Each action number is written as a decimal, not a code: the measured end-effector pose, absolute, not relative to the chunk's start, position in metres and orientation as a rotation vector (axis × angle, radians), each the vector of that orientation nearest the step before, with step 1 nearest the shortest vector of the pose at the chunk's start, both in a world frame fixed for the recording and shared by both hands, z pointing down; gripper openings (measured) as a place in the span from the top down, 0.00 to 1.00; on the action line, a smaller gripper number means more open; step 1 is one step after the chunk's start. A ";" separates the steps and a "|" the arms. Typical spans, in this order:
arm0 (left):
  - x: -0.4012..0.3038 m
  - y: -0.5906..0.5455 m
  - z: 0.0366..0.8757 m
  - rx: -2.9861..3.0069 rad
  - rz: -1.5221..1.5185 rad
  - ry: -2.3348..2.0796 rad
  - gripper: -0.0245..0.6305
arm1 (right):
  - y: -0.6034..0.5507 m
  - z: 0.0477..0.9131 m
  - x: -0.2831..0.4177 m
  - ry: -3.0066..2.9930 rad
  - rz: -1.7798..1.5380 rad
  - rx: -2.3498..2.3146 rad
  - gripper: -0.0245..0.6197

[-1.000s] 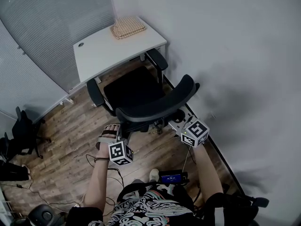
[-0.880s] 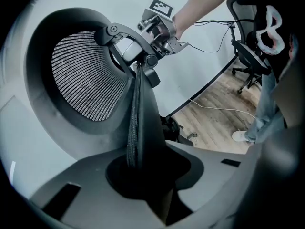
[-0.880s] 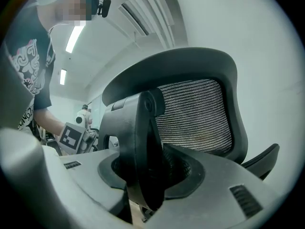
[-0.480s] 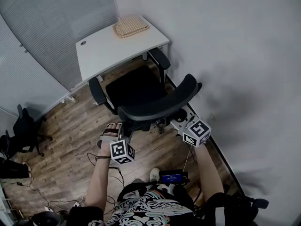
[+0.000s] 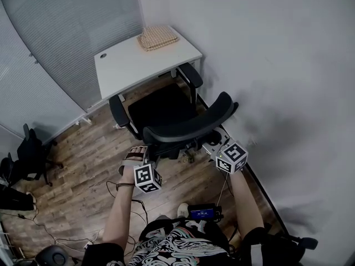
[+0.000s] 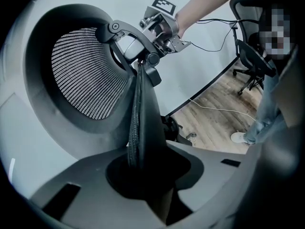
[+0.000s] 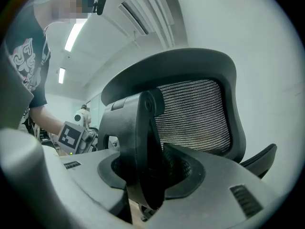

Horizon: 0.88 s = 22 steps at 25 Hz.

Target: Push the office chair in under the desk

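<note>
One desk (image 5: pixel 133 65), one chair (image 5: pixel 161 108) gripped by left gripper (image 5: pixel 147 158), right gripper (image 5: pixel 217 146)

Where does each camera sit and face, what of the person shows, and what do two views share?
Head view: on the head, facing down; desk, office chair, both forearms, left gripper, right gripper.
Left gripper view: along its fingers clamping the backrest; right gripper, forearm beyond.
Right gripper view: along its fingers clamping the backrest; left gripper, torso beyond.
Shared: backrest.
</note>
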<state>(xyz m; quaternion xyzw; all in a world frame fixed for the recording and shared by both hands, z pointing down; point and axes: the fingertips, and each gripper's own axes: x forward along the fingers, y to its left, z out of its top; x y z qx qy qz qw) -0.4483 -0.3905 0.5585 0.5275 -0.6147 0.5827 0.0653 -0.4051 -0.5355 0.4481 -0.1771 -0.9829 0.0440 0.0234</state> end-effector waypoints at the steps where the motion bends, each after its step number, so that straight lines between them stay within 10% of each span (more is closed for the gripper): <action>1: -0.447 -0.389 0.560 1.588 1.760 -1.853 0.80 | -0.535 0.451 -0.404 -3.041 0.138 -0.542 0.71; 22: -0.445 -0.388 0.558 1.576 1.756 -1.841 0.80 | -0.542 0.451 -0.330 -3.108 0.193 -0.136 0.76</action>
